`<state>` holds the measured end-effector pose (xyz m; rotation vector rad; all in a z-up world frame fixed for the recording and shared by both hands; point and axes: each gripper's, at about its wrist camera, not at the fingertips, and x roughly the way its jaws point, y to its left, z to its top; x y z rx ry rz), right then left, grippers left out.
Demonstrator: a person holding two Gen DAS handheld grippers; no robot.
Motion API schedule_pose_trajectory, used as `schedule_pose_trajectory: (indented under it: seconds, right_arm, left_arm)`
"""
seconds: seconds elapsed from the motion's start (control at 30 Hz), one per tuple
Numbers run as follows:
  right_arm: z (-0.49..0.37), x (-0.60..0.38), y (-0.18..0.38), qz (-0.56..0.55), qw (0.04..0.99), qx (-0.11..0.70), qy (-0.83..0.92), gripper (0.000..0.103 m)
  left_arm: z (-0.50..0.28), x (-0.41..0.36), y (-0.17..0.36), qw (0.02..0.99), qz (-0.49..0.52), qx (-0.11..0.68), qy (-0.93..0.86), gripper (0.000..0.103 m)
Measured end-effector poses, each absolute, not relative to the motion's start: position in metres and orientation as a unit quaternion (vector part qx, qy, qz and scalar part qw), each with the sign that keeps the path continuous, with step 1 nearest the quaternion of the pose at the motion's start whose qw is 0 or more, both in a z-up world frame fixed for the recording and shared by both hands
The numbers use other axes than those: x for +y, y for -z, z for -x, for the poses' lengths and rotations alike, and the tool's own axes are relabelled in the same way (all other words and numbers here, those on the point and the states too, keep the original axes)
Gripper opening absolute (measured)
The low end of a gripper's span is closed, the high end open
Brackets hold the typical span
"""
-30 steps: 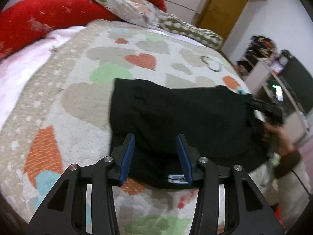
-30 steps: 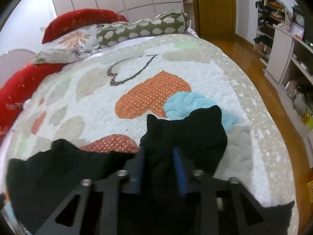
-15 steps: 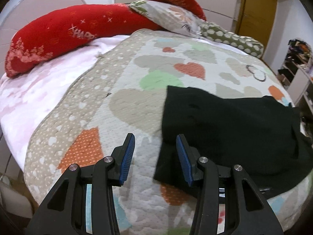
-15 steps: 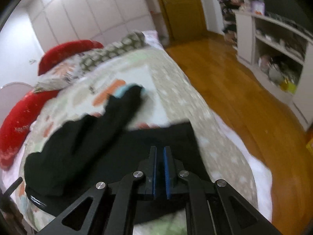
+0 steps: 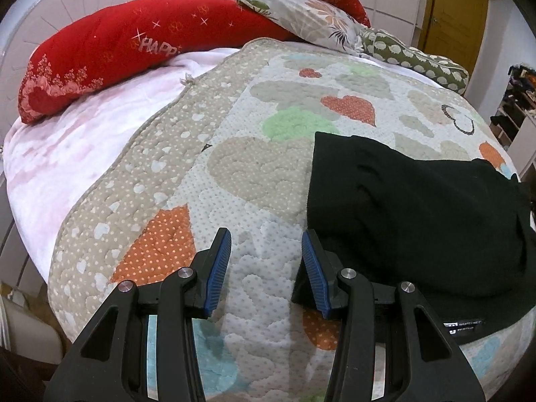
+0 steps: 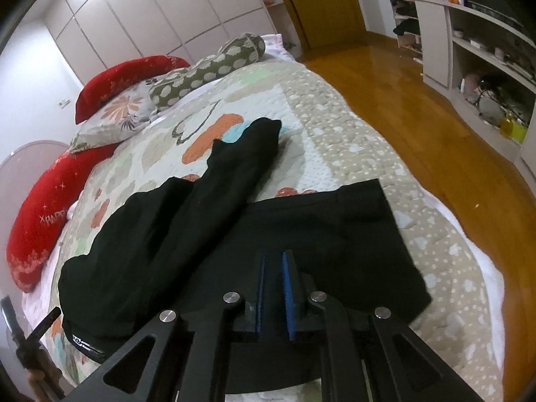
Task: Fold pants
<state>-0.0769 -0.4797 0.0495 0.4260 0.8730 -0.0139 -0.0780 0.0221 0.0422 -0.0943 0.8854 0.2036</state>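
The black pants [image 5: 418,207] lie on the heart-patterned quilt [image 5: 201,174], with a white-lettered label [image 5: 465,326] at the near edge. In the right wrist view the pants [image 6: 318,227] spread flat, and one leg [image 6: 241,167] lies across them toward the pillows. My left gripper [image 5: 265,234] is open over bare quilt; its right finger [image 5: 315,268] sits at the pants' left edge. My right gripper [image 6: 274,254] hovers over the pants' near edge. Its jaws are opening from a narrow slit. I cannot tell whether any cloth is in that slit.
Red pillows [image 5: 100,50], a floral pillow [image 5: 311,16] and a spotted bolster [image 5: 415,60] line the head of the bed. A wooden floor [image 6: 418,93] and open shelves [image 6: 485,50] lie past the bed's right side, with a yellow-brown door [image 5: 455,10] beyond.
My right gripper let go of the bunched cloth, shut, and swung toward the bed's floor side; the leg now lies across the pants. The left gripper turned left, off the pants onto bare quilt.
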Motion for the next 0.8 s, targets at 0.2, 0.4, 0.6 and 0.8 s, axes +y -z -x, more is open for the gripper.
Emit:
schedule_pose_trajectory:
  seconds: [0.2, 0.4, 0.6, 0.8]
  right_arm:
    - [0.078, -0.478, -0.046, -0.200, 0.882, 0.426, 0.012, 0.023]
    - [0.078, -0.481, -0.050, -0.208, 0.883, 0.421, 0.016, 0.039]
    - [0.058, -0.463, -0.072, -0.205, 0.897, 0.391, -0.003, 0.050]
    - [0.020, -0.432, -0.076, -0.177, 0.905, 0.387, -0.021, 0.065]
  left_arm:
    - [0.077, 0.023, -0.042, 0.897, 0.045, 0.429, -0.102, 0.044]
    - [0.079, 0.029, -0.044, 0.894, 0.076, 0.435, -0.081, 0.043]
    - [0.088, 0.030, -0.059, 0.888, 0.160, 0.430, 0.000, 0.062]
    - [0.094, 0.015, -0.062, 0.884, 0.191, 0.426, 0.033, 0.063]
